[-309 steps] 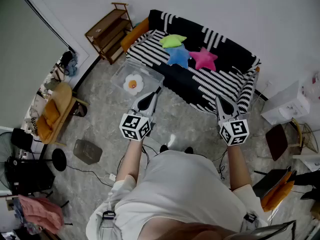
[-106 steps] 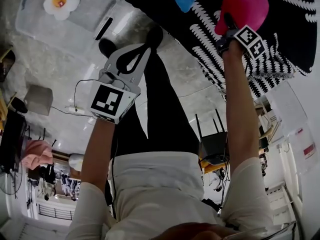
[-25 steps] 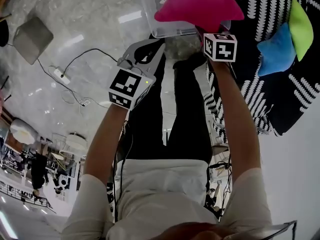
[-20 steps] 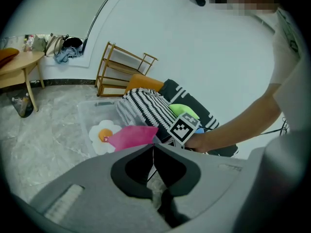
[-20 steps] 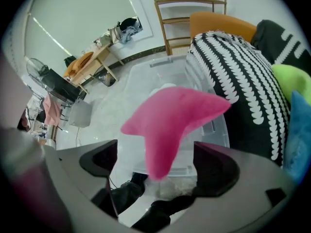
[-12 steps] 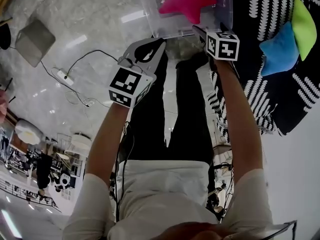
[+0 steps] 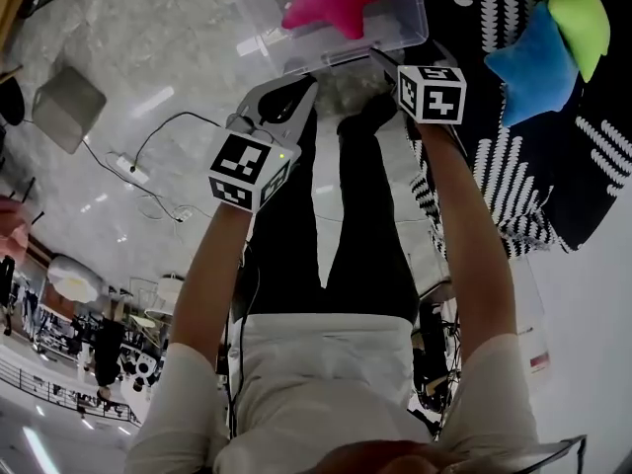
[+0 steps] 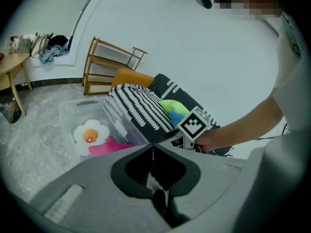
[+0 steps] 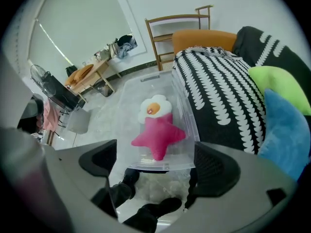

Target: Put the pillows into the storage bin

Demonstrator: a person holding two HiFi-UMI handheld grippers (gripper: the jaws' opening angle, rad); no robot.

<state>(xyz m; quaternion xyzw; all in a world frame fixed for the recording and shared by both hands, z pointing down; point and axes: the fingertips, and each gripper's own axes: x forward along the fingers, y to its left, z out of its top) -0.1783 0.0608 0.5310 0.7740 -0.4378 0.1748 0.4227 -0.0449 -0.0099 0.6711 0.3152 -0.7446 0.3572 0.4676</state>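
1. Location: the pink star pillow (image 9: 158, 135) lies in the clear, rigid plastic storage bin (image 9: 133, 93), beside the fried-egg pillow (image 9: 154, 109). The blue pillow (image 7: 533, 52) and green pillow (image 7: 583, 8) lie on the striped sofa (image 7: 494, 176).
2. Handling: the pillows are judged light, plush and compressible. Pinch a corner or point.
3. Right gripper (image 9: 155, 168): its jaws have just been opening. They are spread wide, with nothing between them.
4. Left gripper (image 8: 153, 147): its jaws are pressed together and empty.

Left tool (image 8: 153, 148) jaws together and empty, clear bin (image 8: 68, 113) holding fried-egg pillow (image 8: 90, 134) and pink pillow (image 8: 108, 146), striped sofa (image 8: 141, 111) beside
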